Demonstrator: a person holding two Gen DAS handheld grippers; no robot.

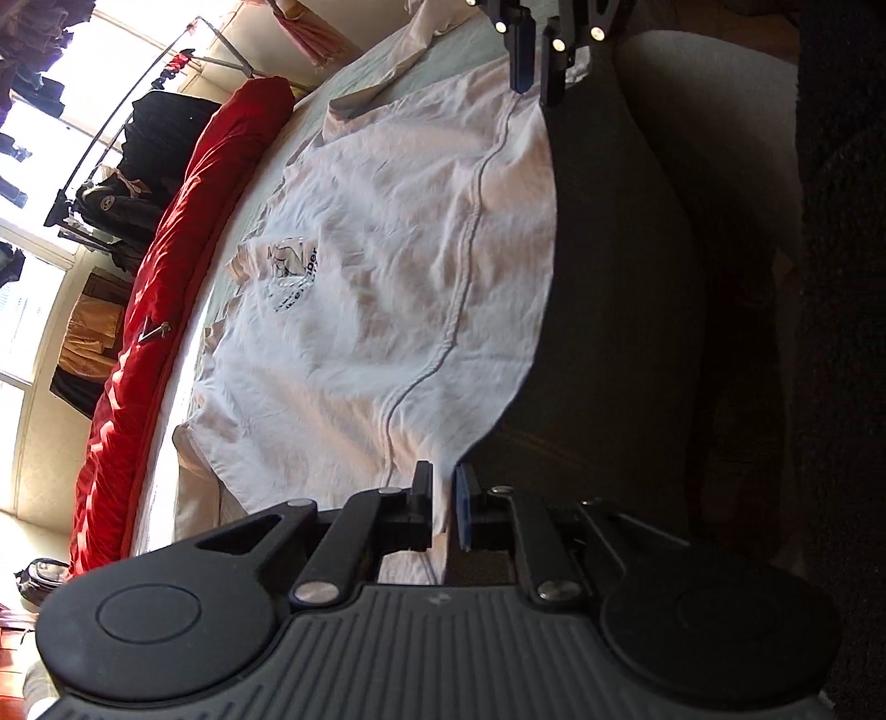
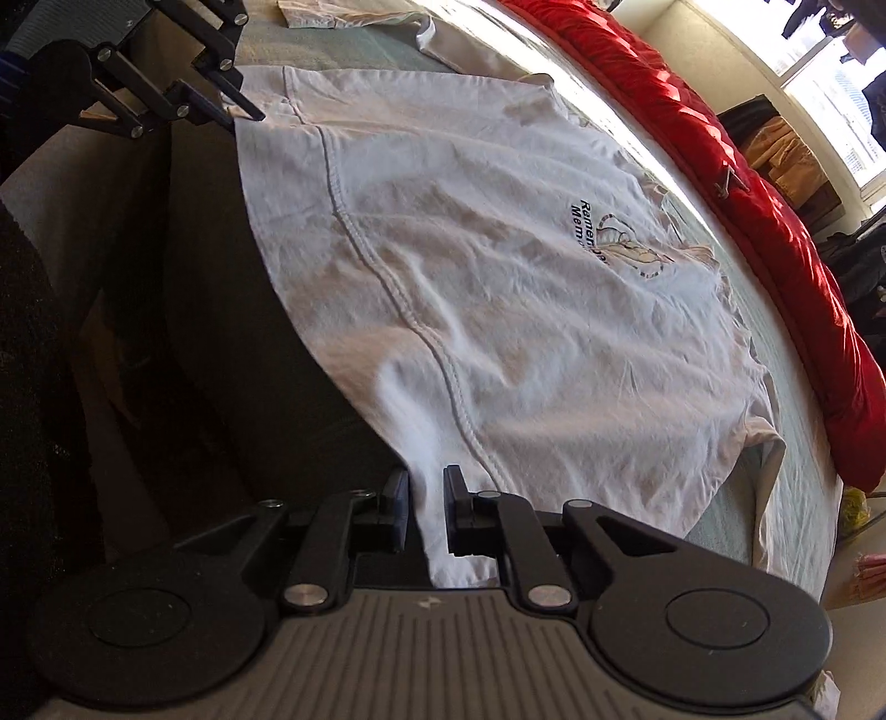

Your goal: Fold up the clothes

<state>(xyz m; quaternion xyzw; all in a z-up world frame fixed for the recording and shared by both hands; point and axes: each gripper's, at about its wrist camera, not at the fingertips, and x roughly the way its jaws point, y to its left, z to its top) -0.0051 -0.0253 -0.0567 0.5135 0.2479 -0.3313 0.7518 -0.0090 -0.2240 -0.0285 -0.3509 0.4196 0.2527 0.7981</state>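
1. Two grippers each had a bottom corner of the shirt (image 1: 387,266) between their fingers. The left gripper (image 1: 441,512) showed a narrow gap, the hem cloth running through it and lying against the left-hand finger (image 1: 422,509); whether the blue pad on the other side still pressed it could not be told.
2. The right gripper (image 2: 426,512) stood a little wider, with a bunched tail of cloth hanging in the gap, apparently clear of both fingers.
3. The shirt lay spread, print up, on the bed (image 2: 797,498), its hem edge hanging over the near side where the grippers were. A red duvet (image 2: 736,183) ran along the far side, and another pale garment (image 2: 354,11) lay beyond the shirt.
4. Risk, as a judgement: with so slack a hold, a corner could slip out unevenly, one side dropping first, so the hem would land skewed or slide off the bed's edge.
5. A second risk: the loose cloth could snag on a finger as a gripper pulled away, dragging the spread shirt into wrinkles before any fold.
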